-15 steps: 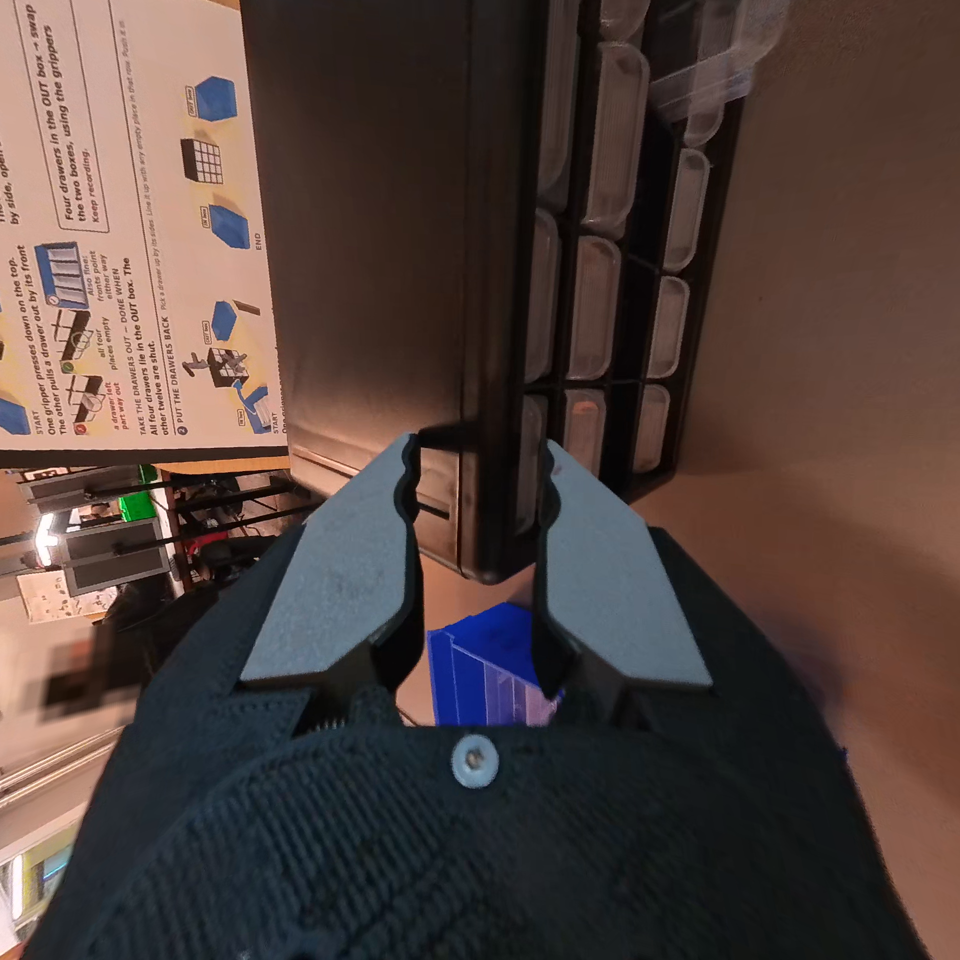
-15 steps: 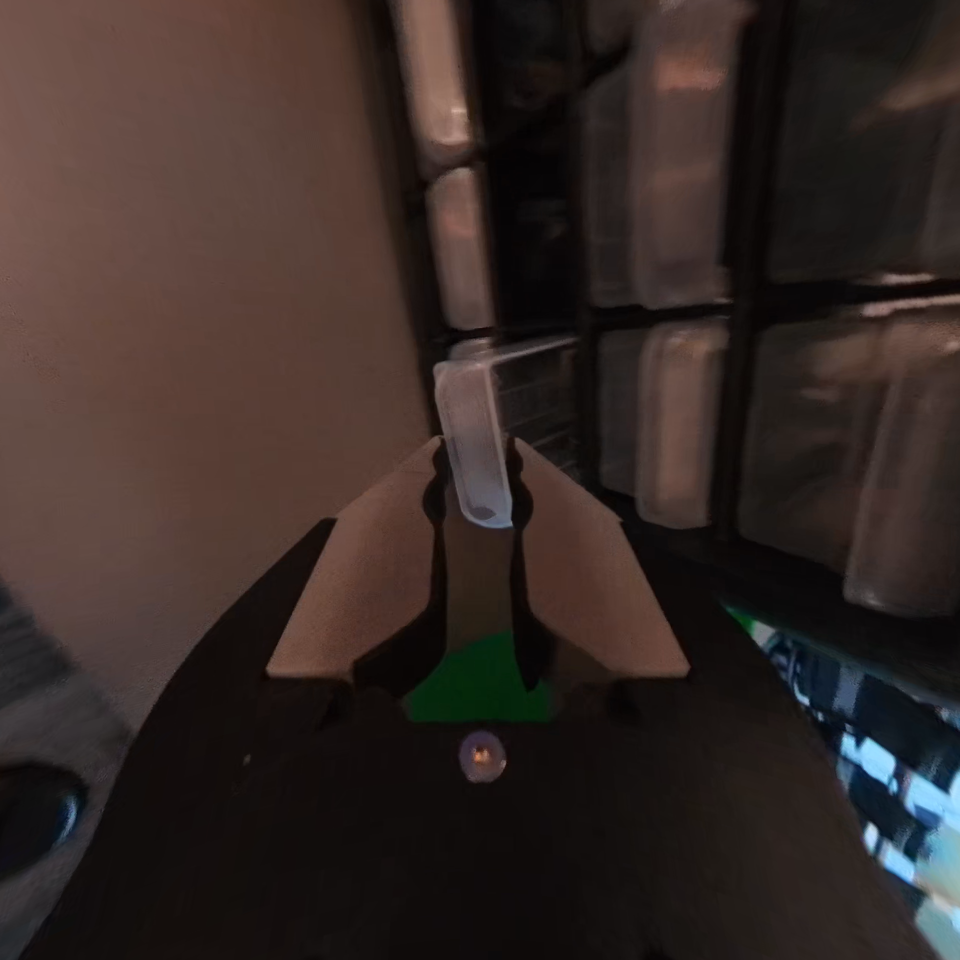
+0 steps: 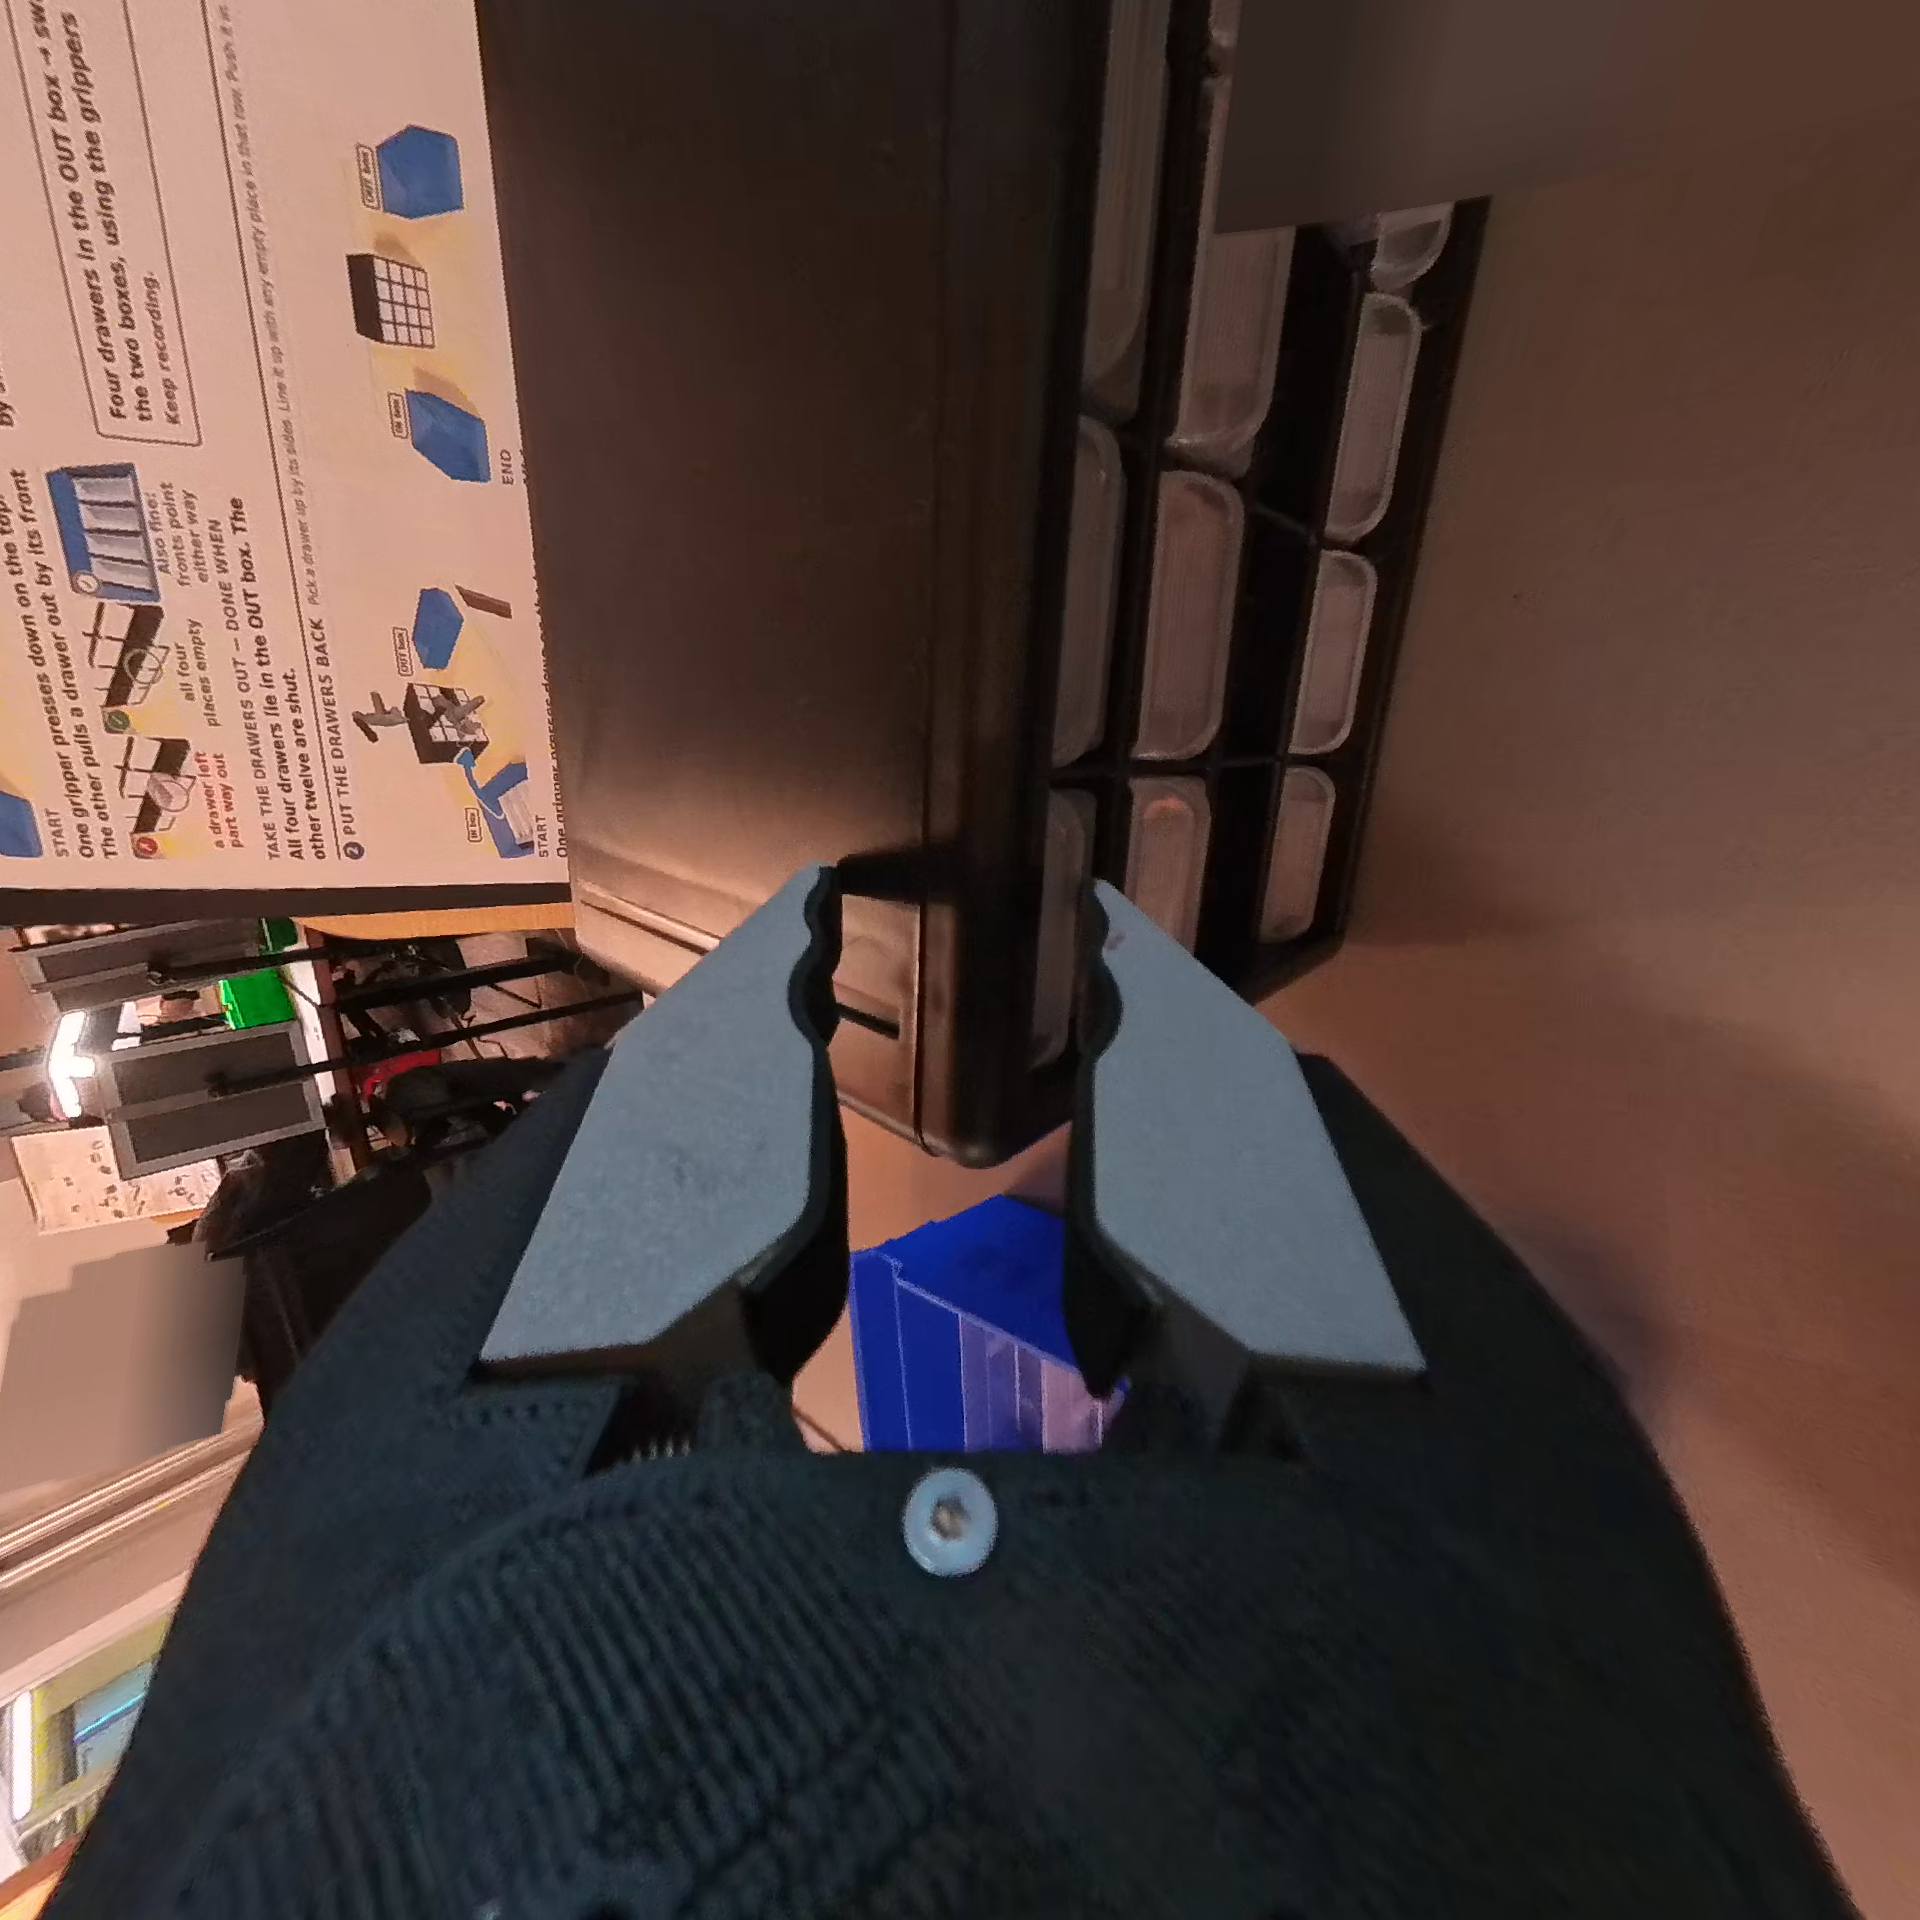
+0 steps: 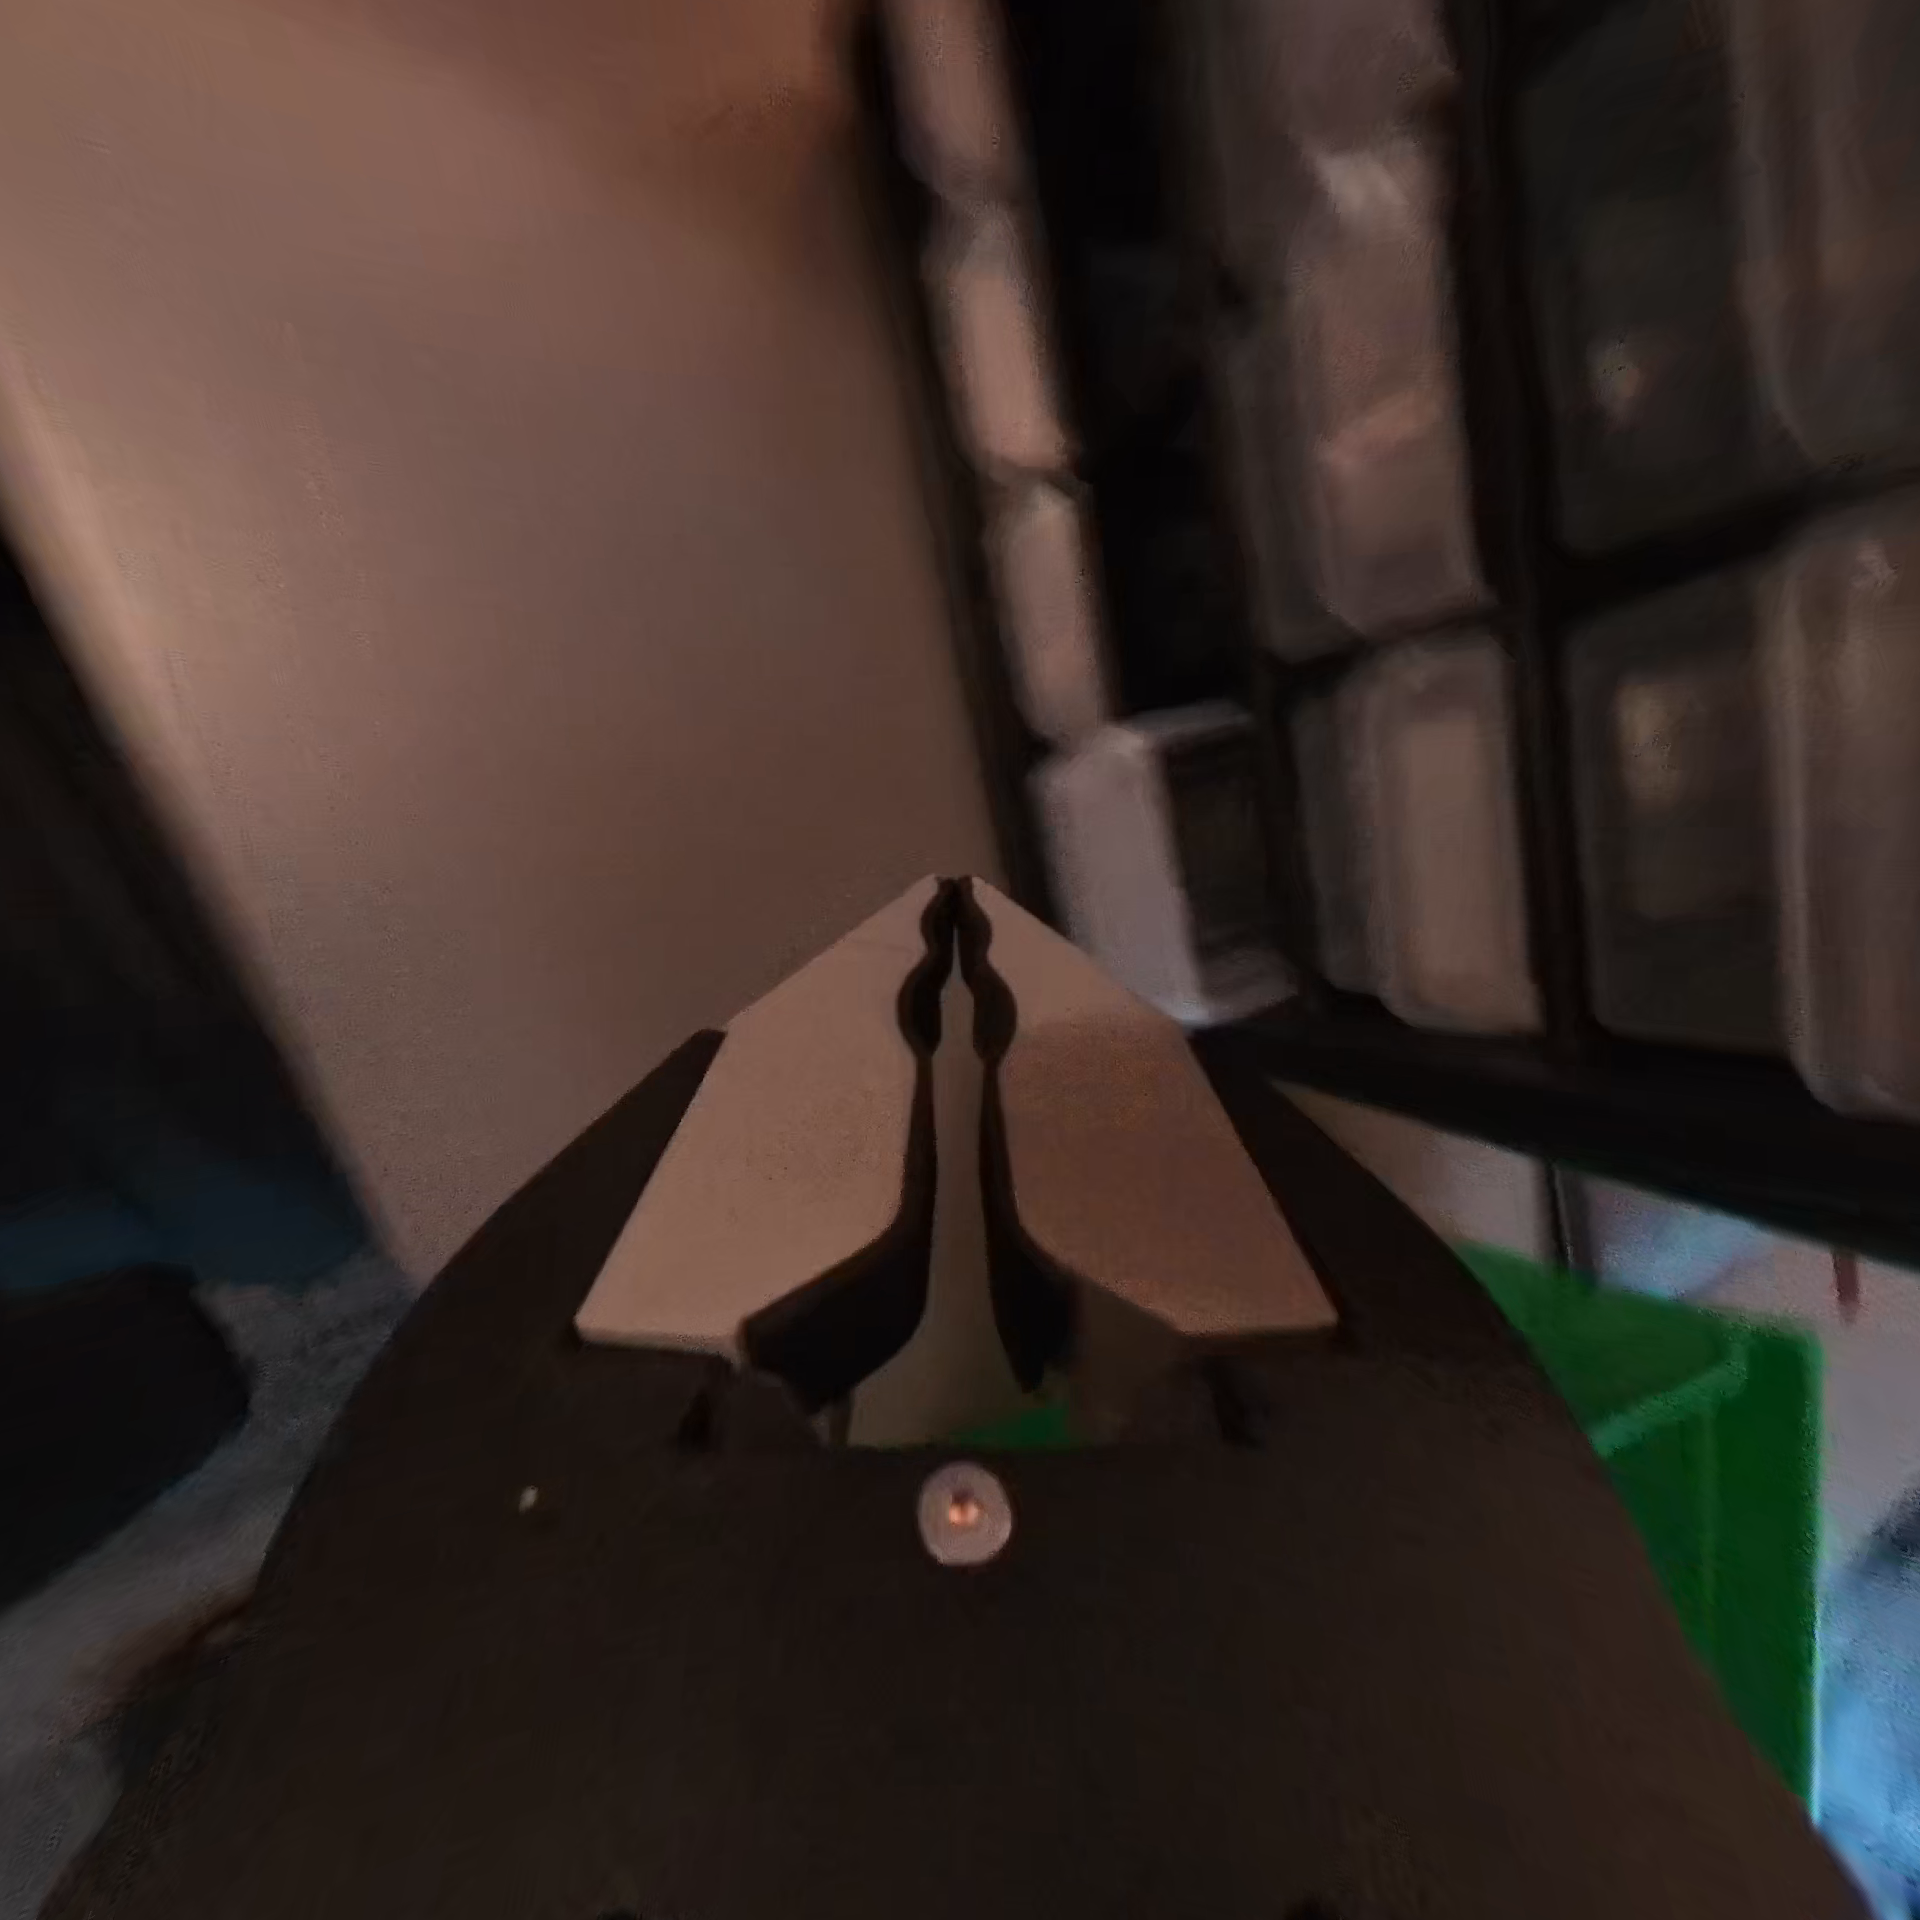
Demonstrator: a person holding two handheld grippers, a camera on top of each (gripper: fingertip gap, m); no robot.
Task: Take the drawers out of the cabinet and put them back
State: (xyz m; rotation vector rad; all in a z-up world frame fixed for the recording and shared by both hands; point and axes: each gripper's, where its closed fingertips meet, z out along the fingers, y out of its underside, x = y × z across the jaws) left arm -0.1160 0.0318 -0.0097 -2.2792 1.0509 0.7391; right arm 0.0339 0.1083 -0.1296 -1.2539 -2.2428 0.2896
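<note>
Cabinet [image 3: 790,499] straddled at its near corner by left claw [image 3: 956,966], parted wide; right claw [image 4: 956,894] closed, empty; protruding drawer [image 4: 1153,852] just right of its tips, long axis into cabinet; right claw nearer.

Black cabinet [image 3: 790,499]; clear drawers [image 3: 1184,613] shut; one drawer [image 4: 1153,862] part-out

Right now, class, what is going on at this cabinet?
A person works a black cabinet of small clear drawers with two tools. The left hand-held gripper is open, its fingers straddling the cabinet's front corner, apparently steadying it. The right hand-held gripper is shut on nothing, just off a clear drawer that sticks partly out of the corner slot. A blue bin with drawers in it lies beyond the left one.
</note>
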